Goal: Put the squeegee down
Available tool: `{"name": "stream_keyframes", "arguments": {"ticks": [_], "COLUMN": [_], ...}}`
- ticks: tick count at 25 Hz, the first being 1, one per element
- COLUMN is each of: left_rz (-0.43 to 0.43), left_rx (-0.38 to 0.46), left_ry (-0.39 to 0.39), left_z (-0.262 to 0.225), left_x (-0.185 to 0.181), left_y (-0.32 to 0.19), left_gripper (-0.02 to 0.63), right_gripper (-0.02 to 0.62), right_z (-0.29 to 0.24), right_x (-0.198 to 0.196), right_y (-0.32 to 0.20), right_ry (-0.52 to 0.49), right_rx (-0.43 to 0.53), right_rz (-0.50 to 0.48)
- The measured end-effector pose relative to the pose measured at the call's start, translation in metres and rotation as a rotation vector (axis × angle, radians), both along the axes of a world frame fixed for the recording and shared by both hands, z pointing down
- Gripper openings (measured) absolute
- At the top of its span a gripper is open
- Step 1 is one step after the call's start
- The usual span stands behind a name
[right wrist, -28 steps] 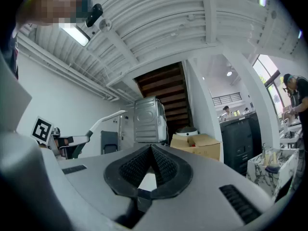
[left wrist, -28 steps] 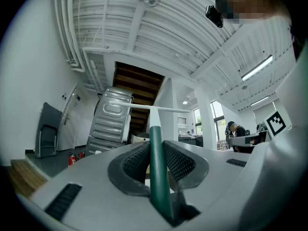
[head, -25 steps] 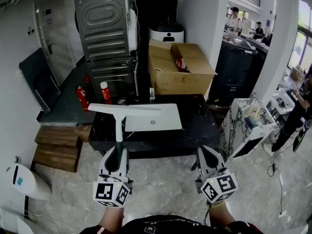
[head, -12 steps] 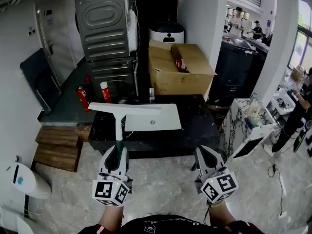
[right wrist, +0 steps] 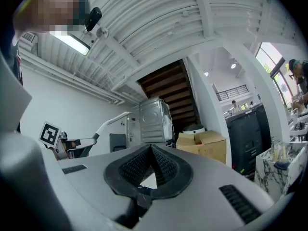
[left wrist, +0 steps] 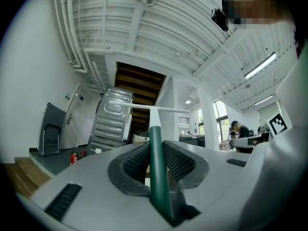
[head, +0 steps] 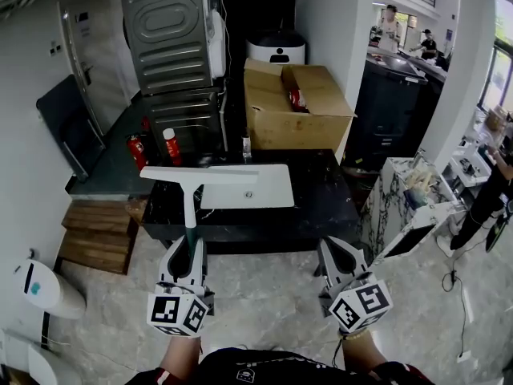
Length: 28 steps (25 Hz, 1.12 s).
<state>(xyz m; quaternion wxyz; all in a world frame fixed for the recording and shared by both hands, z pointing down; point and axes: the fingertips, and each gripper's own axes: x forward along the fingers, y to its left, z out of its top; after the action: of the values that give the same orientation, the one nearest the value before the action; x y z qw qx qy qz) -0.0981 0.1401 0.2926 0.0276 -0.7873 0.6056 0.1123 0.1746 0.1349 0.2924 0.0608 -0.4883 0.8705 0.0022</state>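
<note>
The squeegee has a long white blade (head: 199, 175) and a white shaft ending in a green handle (head: 191, 233). It stands upright in front of the black counter (head: 321, 207), its blade level with the white basin (head: 250, 188). My left gripper (head: 190, 245) is shut on the green handle (left wrist: 156, 167), with the blade (left wrist: 161, 109) above the jaws. My right gripper (head: 329, 247) hangs level with it to the right, shut with nothing in it; its pads meet at the tips (right wrist: 152, 149). In the right gripper view the squeegee (right wrist: 109, 121) shows at the left.
Behind the counter are an open cardboard box (head: 298, 107) and a tilted grey metal appliance (head: 170, 34). Red extinguishers (head: 137, 152) and wooden steps (head: 94, 233) lie at the left, a marble-patterned stand (head: 405, 207) at the right. People stand far back right.
Hardly anything: both grippers and the squeegee sit slightly lower and further left in the head view. The left grip on the handle is the same.
</note>
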Motion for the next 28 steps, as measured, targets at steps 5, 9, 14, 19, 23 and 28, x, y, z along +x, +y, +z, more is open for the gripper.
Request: {"name": "stream_keyframes", "arguments": {"ticks": [5,9,14,19,23,28], "left_rz": [-0.012,-0.026,-0.024,0.006,0.020,0.019], "left_rx": [-0.022,-0.042,-0.066,-0.083,-0.087,-0.078], "left_ry": [-0.025,-0.019,0.000,0.018,0.008,0.015], "left_z": [0.013,0.023,0.044,0.054,0.049,0.041], "left_x": [0.015,0.014,-0.007,-0.038,-0.073,-0.109], "left_y": [-0.003,-0.025,-0.089,-0.181,-0.251,-0.316], "left_gripper": [0.100,0.100,0.100,0.100,0.100,0.100], "right_gripper": [0.037,0.037,0.037,0.037,0.037,0.037], "right_z": [0.011,0.023,0.040,0.036,0.023,0.011], "right_x": [0.015,0.017,-0.003,-0.023,-0.060,-0.099], "right_y": [-0.010,-0.033,-0.089,-0.176,-0.257,-0.325], "right_ry": [-0.018,-0.021,0.012,0.023,0.016,0.040], "right_rx": [-0.017,-0.029,-0.063,-0.071,-0.044,-0.016], "right_rz": [-0.014,-0.010,-0.013,0.028,0.041,0.085]}}
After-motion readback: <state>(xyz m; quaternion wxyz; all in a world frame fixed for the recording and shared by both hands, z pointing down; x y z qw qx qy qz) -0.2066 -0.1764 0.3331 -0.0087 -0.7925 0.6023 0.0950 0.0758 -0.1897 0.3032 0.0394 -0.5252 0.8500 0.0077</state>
